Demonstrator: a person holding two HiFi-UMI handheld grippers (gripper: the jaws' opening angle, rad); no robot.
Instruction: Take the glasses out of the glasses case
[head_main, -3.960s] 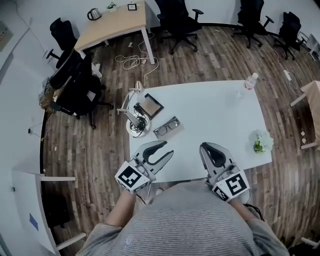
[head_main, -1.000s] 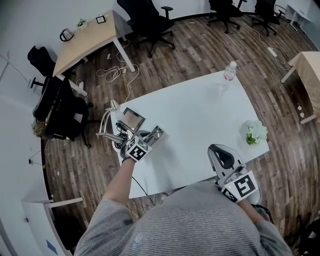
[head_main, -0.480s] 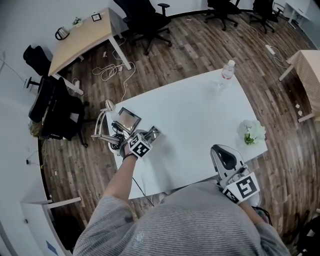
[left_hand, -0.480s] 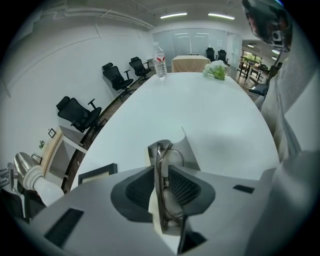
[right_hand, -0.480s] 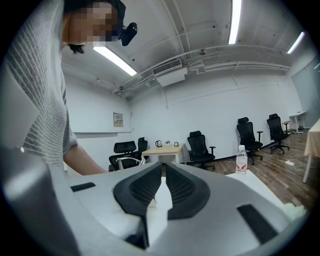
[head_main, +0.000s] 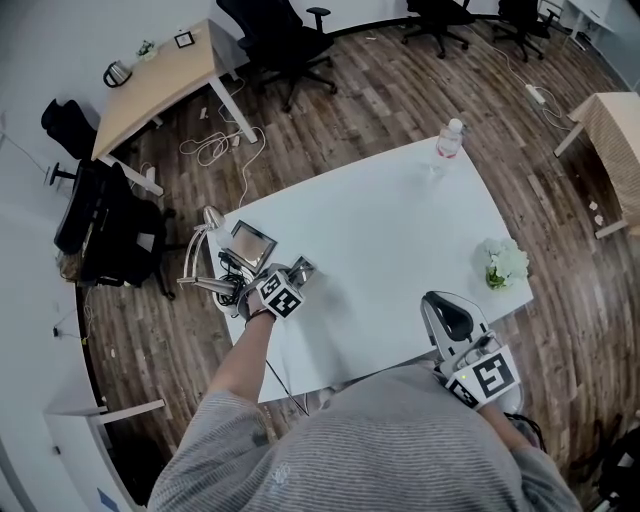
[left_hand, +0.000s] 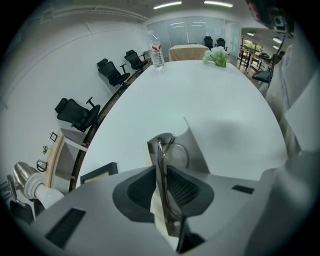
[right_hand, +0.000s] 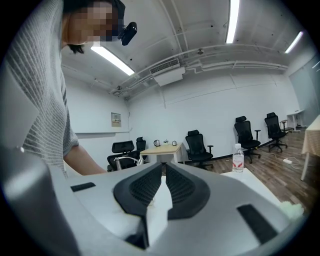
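The grey glasses case (head_main: 304, 268) lies open near the left edge of the white table (head_main: 400, 230). In the left gripper view the dark-rimmed glasses (left_hand: 160, 160) stand on edge in the case (left_hand: 197, 150). My left gripper (left_hand: 161, 172) points steeply down over it. Its jaws are closing, with the glasses' frame between the pads; a thin gap shows on the left side. In the head view the left gripper (head_main: 295, 272) covers most of the case. My right gripper (head_main: 447, 303) hangs at the table's near edge, jaws together and empty (right_hand: 164, 172).
A desk lamp (head_main: 205, 250) and a small framed tablet (head_main: 250, 243) stand just left of the case. A water bottle (head_main: 448, 140) is at the far right corner, a flower bunch (head_main: 503, 262) at the right edge. Office chairs and a wooden desk stand beyond.
My left gripper reached from the near edge out to the case, then sank onto it, its jaws narrowing round the glasses. The right gripper has hardly moved.
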